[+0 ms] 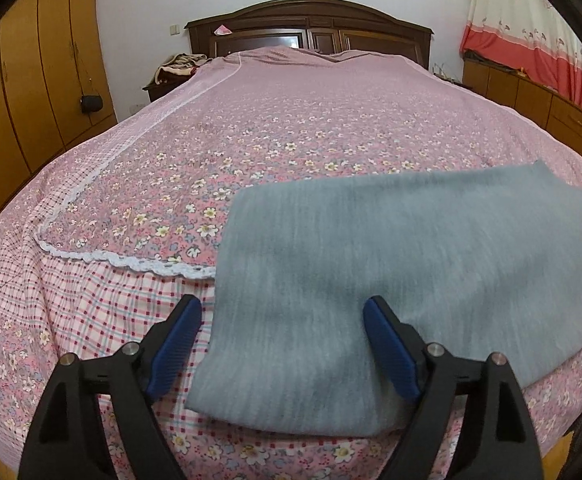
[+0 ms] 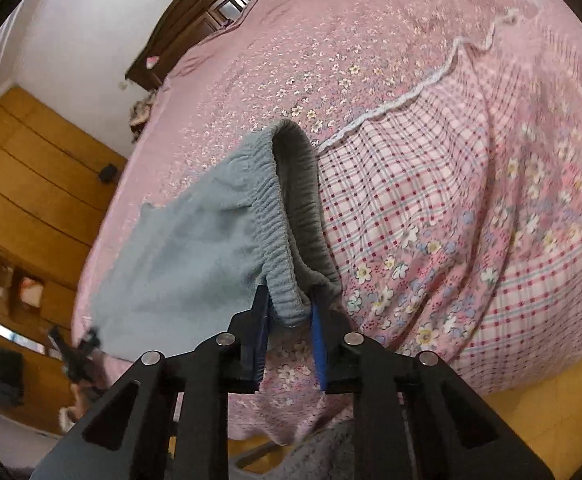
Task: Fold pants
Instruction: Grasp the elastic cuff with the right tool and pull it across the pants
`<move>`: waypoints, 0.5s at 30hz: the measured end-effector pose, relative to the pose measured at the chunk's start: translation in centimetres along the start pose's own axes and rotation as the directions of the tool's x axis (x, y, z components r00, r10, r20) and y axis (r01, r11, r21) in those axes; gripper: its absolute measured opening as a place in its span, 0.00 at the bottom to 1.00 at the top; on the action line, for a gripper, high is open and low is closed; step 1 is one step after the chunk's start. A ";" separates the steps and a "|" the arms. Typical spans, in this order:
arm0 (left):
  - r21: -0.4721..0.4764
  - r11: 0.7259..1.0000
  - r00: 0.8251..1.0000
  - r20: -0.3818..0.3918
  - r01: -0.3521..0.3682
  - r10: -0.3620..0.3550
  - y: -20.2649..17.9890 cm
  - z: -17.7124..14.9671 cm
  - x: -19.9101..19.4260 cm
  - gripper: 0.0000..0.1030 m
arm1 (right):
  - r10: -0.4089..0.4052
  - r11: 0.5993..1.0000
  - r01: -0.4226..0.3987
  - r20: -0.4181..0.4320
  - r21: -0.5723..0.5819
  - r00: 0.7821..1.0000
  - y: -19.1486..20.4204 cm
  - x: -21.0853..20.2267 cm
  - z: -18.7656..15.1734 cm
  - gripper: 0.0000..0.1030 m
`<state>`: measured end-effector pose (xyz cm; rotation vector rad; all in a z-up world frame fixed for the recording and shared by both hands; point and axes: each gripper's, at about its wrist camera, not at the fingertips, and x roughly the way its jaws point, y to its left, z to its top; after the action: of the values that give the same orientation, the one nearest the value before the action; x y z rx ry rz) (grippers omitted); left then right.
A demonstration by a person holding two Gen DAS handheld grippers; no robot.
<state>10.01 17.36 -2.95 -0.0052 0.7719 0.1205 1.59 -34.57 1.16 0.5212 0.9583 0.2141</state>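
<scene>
The grey-blue pants [image 1: 391,280] lie folded flat on the pink floral bedspread near the bed's front edge. My left gripper [image 1: 283,312] is open, its blue pads [image 1: 179,344] spread either side of the near left corner of the fabric, just above it. In the right wrist view my right gripper [image 2: 289,312] is shut on the pants' elastic waistband [image 2: 279,240] and holds that end lifted off the bed; the rest of the pants [image 2: 179,256] stretches away to the left. The left gripper shows small at the far end in the right wrist view [image 2: 77,350].
The bed [image 1: 251,128] has a dark wooden headboard [image 1: 311,24] at the back. Orange wardrobes [image 1: 31,92] stand on the left, a low cabinet with a red and white curtain [image 1: 531,48] on the right. A white lace seam [image 1: 131,258] crosses the bedspread.
</scene>
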 end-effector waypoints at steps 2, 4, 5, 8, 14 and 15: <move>0.002 1.000 1.000 0.002 -0.001 0.001 -0.1 0.0 0.0 0.85 | -0.012 1.000 0.013 0.018 -0.024 1.000 1.4 -0.3 0.9 0.18; 0.002 1.000 1.000 0.005 -0.001 0.001 -0.1 0.0 -0.1 0.85 | -0.026 0.999 0.027 0.029 -0.032 0.999 1.8 -0.4 1.3 0.18; 0.002 1.000 1.000 0.006 0.001 -0.001 0.2 0.0 0.0 0.85 | -0.035 0.999 0.036 0.025 -0.032 0.999 1.8 -0.3 1.5 0.18; 0.002 1.000 1.000 0.010 0.000 0.000 0.3 -0.2 0.0 0.85 | -0.104 0.991 0.103 -0.005 -0.088 0.995 1.9 1.2 1.6 0.18; 0.007 1.000 1.000 0.020 -0.009 0.009 0.6 -0.3 0.1 0.85 | -0.138 0.988 0.139 0.020 -0.066 0.990 1.5 1.5 1.1 0.18; 0.005 1.000 1.000 0.019 -0.008 0.008 0.7 -0.4 0.1 0.85 | -0.152 0.986 0.153 0.019 -0.069 0.988 1.4 1.2 1.1 0.18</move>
<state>9.70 18.06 -3.28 0.0037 0.7531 0.1260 3.29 -33.20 1.52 0.3819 0.9689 0.1055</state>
